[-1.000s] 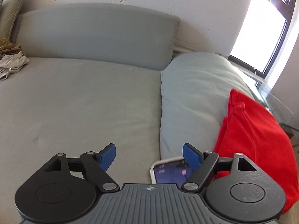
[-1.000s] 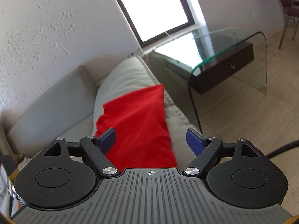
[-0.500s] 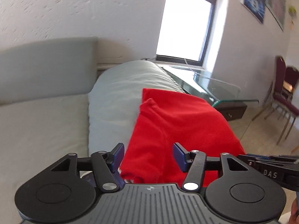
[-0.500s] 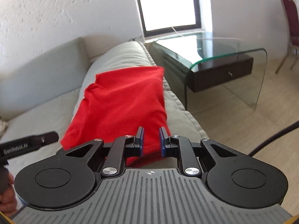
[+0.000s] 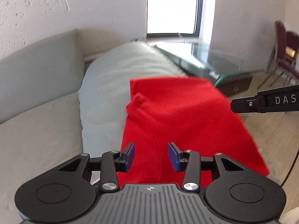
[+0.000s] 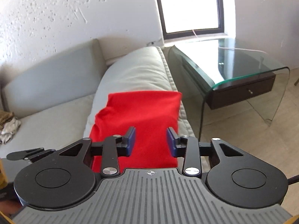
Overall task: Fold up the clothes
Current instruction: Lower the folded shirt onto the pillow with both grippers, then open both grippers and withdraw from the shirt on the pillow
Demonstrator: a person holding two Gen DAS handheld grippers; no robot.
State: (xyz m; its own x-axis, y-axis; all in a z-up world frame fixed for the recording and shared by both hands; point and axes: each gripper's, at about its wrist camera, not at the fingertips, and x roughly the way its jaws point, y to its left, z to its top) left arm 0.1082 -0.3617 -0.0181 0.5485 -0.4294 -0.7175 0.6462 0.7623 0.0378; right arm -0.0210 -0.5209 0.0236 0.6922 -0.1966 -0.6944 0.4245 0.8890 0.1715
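A grey sofa (image 6: 56, 123) stands against a white wall (image 6: 56, 15); beside its armrest (image 6: 138, 69) is a glass side table (image 6: 243, 69) under a window (image 6: 188, 5).

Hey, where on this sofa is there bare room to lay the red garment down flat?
The seat cushion is bare between the back cushion and the padded armrest. The red garment covers the armrest's near end, and crumpled clothes crowd the seat's far left edge.
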